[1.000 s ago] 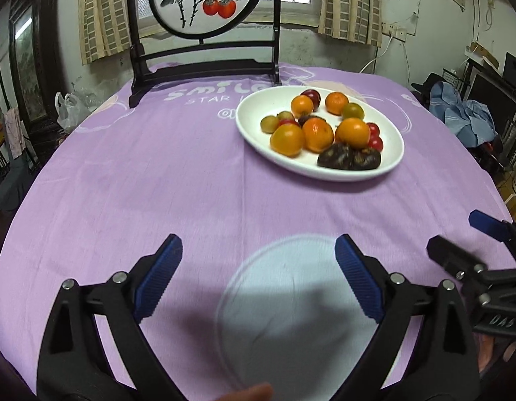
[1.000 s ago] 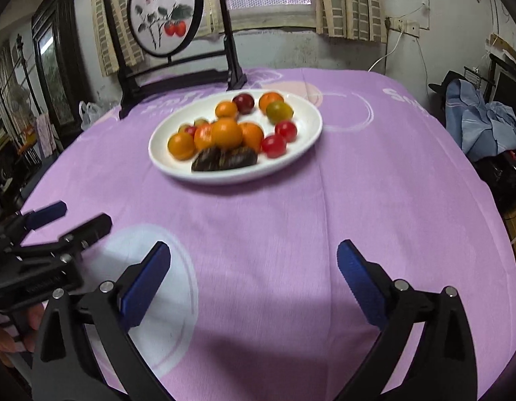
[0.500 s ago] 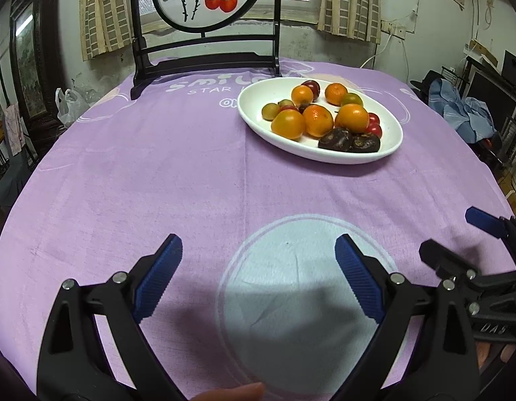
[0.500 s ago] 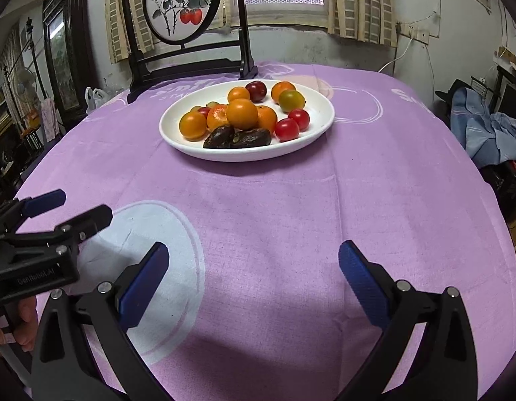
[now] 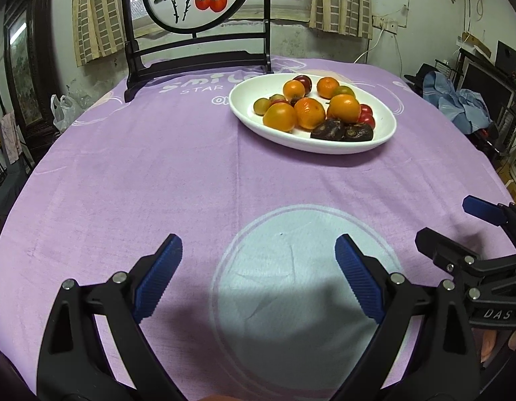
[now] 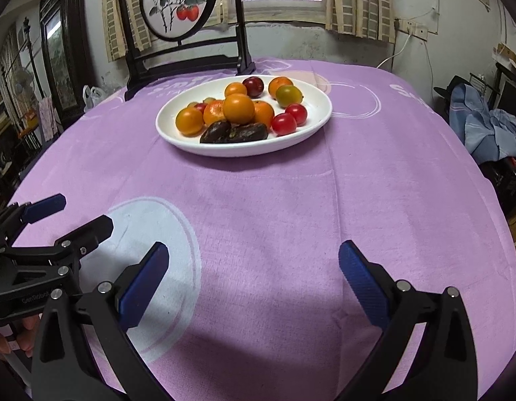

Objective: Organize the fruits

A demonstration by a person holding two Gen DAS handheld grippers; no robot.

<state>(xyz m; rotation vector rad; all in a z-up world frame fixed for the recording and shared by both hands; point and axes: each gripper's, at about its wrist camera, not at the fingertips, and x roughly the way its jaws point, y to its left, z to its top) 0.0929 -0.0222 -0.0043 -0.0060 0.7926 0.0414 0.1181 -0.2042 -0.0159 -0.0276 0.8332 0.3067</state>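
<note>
Well apart from both claws, the white oval plate (image 5: 251, 98) sits on the far half of the desk (image 5: 157, 167), toward one o'clock in the left wrist view and eleven o'clock in the right wrist view. It holds a heap of fruit: several orange tangerines (image 5: 309, 112), two red cherry tomatoes (image 6: 284, 124) at the right side of the pile, a greenish tomato (image 6: 289, 95), a dark plum (image 6: 253, 86) at the far rim, and two dark brown wrinkled fruits (image 6: 234, 132) lying side by side at the near edge. The left claw (image 5: 258, 274) hovers low over the near edge of the purple cloth, above a pale printed circle (image 5: 291, 267), its blue-padded fingers spread wide with nothing between them. The right claw (image 6: 252, 277) hangs just beside it at three o'clock, equally wide and empty. A dark wooden chair (image 5: 197, 53) with a round painted panel stands at twelve o'clock behind the desk.
</note>
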